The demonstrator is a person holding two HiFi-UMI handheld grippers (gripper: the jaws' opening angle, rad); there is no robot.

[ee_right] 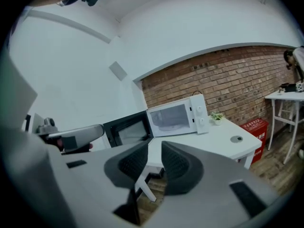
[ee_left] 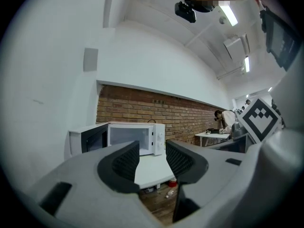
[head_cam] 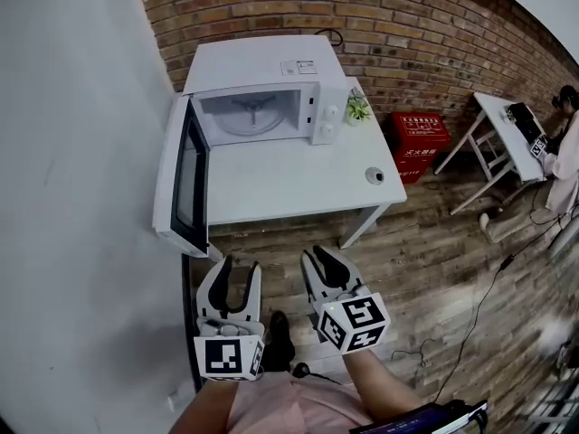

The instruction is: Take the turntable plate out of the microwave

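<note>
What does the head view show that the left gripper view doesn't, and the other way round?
Head view only: the turntable plate lying inside the microwave, and a small potted plant beside it. Left gripper view only: the ceiling lights and a grey wall box. Both: the microwave with its door open, the white table and the brick wall.

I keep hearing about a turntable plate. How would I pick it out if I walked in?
Find the white table against the brick wall; the white microwave stands at its back left, with its door swung open. The turntable plate is the pale round disc lying flat on the oven's floor. It is the only thing inside, unlike the little plant outside.
</note>
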